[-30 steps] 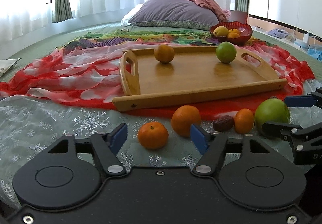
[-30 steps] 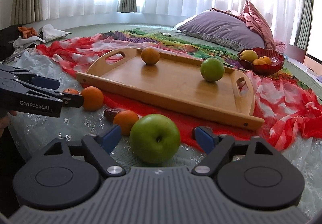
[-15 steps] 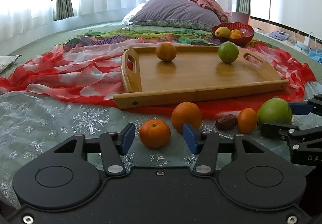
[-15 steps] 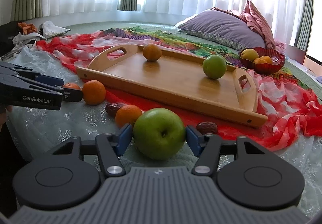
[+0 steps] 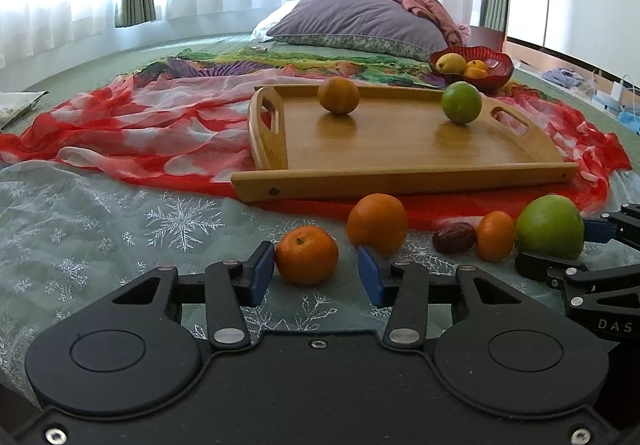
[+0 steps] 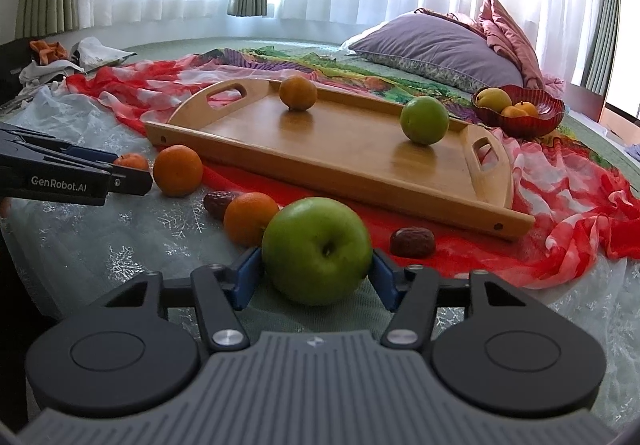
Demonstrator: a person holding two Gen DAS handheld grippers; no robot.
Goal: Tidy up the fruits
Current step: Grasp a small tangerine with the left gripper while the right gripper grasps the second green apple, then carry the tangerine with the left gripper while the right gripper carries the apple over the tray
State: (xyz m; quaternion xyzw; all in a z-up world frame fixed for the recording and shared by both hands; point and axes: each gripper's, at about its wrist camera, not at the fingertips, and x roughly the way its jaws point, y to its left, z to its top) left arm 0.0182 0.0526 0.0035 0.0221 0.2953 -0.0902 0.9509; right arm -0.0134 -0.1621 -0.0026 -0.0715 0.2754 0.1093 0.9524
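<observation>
A wooden tray (image 5: 400, 165) (image 6: 340, 165) holds an orange (image 5: 338, 94) and a green apple (image 5: 461, 102). On the snowflake cloth before it lie a small mandarin (image 5: 306, 255), a larger orange (image 5: 377, 223), a date (image 5: 454, 237), another mandarin (image 5: 495, 236) and a big green apple (image 5: 549, 226). My left gripper (image 5: 316, 275) straddles the small mandarin; its left pad touches it, the right pad stands a little off. My right gripper (image 6: 316, 277) is shut on the big green apple (image 6: 317, 250), both blue pads against its sides. A second date (image 6: 412, 242) lies beside it.
A red glass bowl (image 6: 520, 123) with yellow fruit stands behind the tray's right end. A purple pillow (image 5: 360, 25) lies at the back. A red and white scarf (image 5: 140, 133) is bunched around the tray. Clothes lie at the far left in the right wrist view (image 6: 52, 57).
Both grippers have narrowed. The right gripper's pads have closed in from well apart onto the big green apple. The left gripper's pads have drawn in around the small mandarin.
</observation>
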